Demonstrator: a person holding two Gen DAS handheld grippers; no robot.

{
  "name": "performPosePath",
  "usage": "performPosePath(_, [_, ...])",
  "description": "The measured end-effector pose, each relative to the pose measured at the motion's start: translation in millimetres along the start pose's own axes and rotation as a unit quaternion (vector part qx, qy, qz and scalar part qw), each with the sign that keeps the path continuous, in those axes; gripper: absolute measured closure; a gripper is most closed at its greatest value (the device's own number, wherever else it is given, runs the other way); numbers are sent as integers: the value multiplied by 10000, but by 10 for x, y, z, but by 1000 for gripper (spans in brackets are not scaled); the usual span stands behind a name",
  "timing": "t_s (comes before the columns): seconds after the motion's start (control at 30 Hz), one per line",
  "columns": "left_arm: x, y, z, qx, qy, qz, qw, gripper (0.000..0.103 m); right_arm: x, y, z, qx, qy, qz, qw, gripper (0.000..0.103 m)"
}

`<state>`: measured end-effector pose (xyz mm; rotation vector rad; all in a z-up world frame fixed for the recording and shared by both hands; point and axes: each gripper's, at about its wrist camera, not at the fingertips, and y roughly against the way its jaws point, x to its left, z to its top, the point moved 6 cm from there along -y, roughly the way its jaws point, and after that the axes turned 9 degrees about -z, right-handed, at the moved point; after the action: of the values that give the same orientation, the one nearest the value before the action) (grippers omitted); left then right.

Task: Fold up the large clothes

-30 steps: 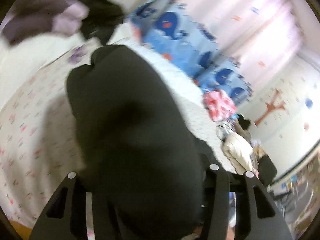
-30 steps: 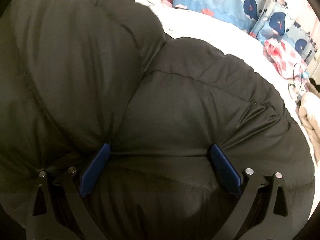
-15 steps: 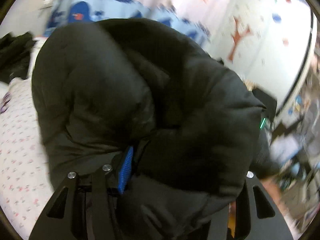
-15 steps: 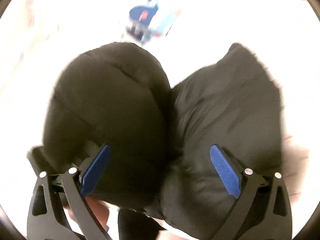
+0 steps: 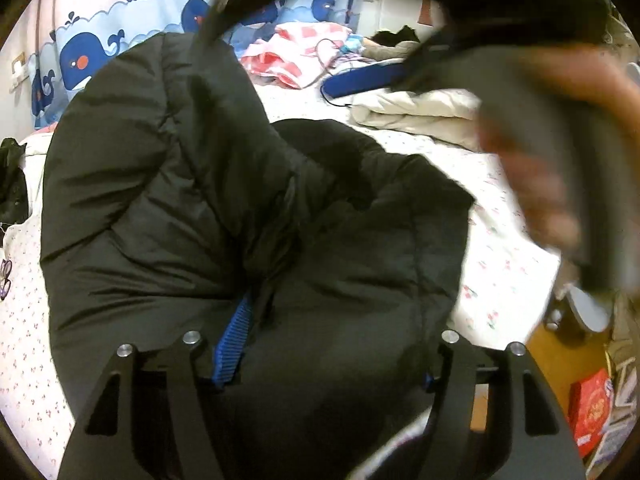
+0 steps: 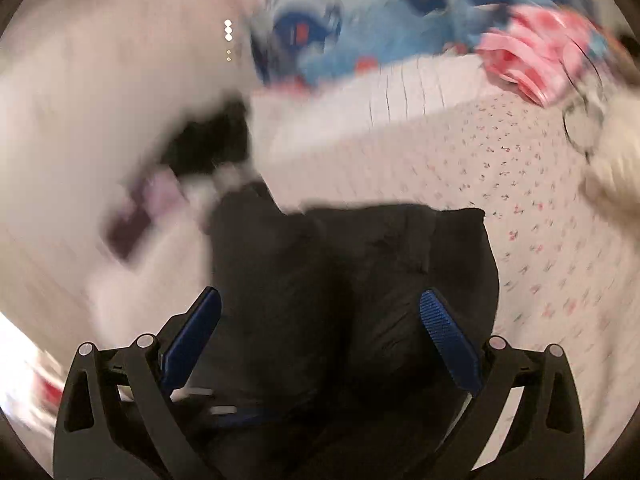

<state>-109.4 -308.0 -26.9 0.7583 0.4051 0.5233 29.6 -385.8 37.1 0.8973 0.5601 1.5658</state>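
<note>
A black puffer jacket (image 5: pixel 208 200) fills the left wrist view, bunched up and held above a flower-print bed sheet (image 5: pixel 504 256). My left gripper (image 5: pixel 324 344) has its jaws wide with the jacket's bulk between them; one blue pad (image 5: pixel 236 340) shows, the other is hidden by fabric. In the blurred right wrist view, my right gripper (image 6: pixel 320 340) also has wide jaws around a thick fold of the jacket (image 6: pixel 348 280), blue pads (image 6: pixel 448 344) pressing its sides. A hand on the other gripper's handle (image 5: pixel 560 152) crosses the left view at right.
A cream jacket (image 5: pixel 420 112), a pink checked cloth (image 5: pixel 296 52) and a blue cable strip (image 5: pixel 360 80) lie at the bed's far side. Whale-print bedding (image 5: pixel 92 56) lines the back. Dark clothes (image 5: pixel 12 176) lie at the left. The bed edge and floor clutter (image 5: pixel 592 400) are at lower right.
Both grippers have swung with the jacket; it has dropped lower towards the bed. The right view now shows the bed sheet instead of a bright blur, and it is motion-blurred.
</note>
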Motion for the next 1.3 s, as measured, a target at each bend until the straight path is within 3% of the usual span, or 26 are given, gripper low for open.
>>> performPosePath(0.07, [12, 229, -76, -16, 84, -238, 9997, 38, -7, -324, -84, 391, 276, -682, 9965, 7])
performPosePath(0.13, [148, 552, -154, -133, 486, -710, 9962, 37, -94, -503, -229, 533, 416, -1193, 9906, 7])
performPosePath(0.17, [273, 711, -190, -251, 745, -862, 9932, 31, -159, -532, -371, 583, 397, -1334, 9885, 7])
performPosePath(0.27, [971, 1117, -371, -707, 1757, -714, 9793, 19, -330, -582, -684, 709, 330, -1593, 9841, 7])
performPosePath(0.3, [1254, 1141, -436, -727, 2122, -574, 9728, 19, -388, -592, -731, 744, 265, -1609, 9838, 7])
performPosePath(0.37, [1831, 1059, -586, -697, 3028, -611, 9485, 19, -521, -628, -808, 815, 26, -1566, 9843, 7])
performPosePath(0.4, [2092, 944, -657, -674, 3507, -838, 9303, 19, -578, -639, -846, 836, -106, -1530, 9846, 7])
performPosePath(0.47, [2291, 723, -727, -605, 3822, -1165, 9147, 18, -606, -676, -909, 809, -313, -1468, 9854, 7])
performPosePath(0.5, [2297, 584, -721, -555, 3870, -1339, 9106, 17, -623, -695, -915, 799, -380, -1438, 9856, 7])
performPosePath(0.57, [2289, 238, -660, -520, 4075, -1869, 8923, 11, -618, -726, -963, 677, -704, -1278, 9870, 7])
performPosePath(0.6, [2195, 161, -657, -517, 4098, -2027, 8878, 11, -597, -744, -981, 568, -852, -1157, 9880, 6])
performPosePath(0.63, [2134, 68, -572, -539, 4041, -1962, 8918, 11, -556, -777, -994, 402, -1055, -956, 9890, 6])
performPosePath(0.67, [2094, 84, -497, -585, 3852, -1877, 9016, 11, -523, -802, -1002, 302, -1185, -867, 9887, 6])
performPosePath(0.77, [2048, 354, -367, -829, 3386, -1739, 9210, 20, -251, -949, -932, 104, -1617, -276, 9864, 6])
performPosePath(0.83, [2231, 671, -360, -998, 3180, -1458, 9315, 20, 202, -1112, -798, 94, -1564, 193, 9875, 6])
performPosePath(0.93, [2674, 1283, -565, -1163, 3150, -817, 9384, 20, 957, -1380, -689, 220, -1218, 734, 9896, 6])
performPosePath(1.03, [3133, 1673, -1073, -784, 3420, -237, 9361, 20, 1587, -1684, -787, 654, -559, 761, 9934, 6])
performPosePath(1.1, [3380, 1780, -1431, -496, 3867, -63, 9208, 20, 1791, -1772, -883, 756, -104, 552, 9956, 6])
performPosePath(1.13, [3446, 1888, -1547, -551, 3972, 128, 9160, 20, 1773, -1777, -895, 773, -40, 472, 9959, 6])
performPosePath(1.2, [3418, 2122, -1560, -959, 3755, 580, 9200, 20, 1673, -1734, -935, 836, 11, 217, 9963, 6])
performPosePath(1.27, [3300, 2307, -1334, -1743, 3737, 72, 9110, 20, 1566, -1684, -998, 984, 154, -67, 9950, 6])
performPosePath(1.3, [3260, 2322, -1276, -1897, 3707, -83, 9091, 20, 1571, -1640, -1016, 1063, 206, -118, 9941, 6])
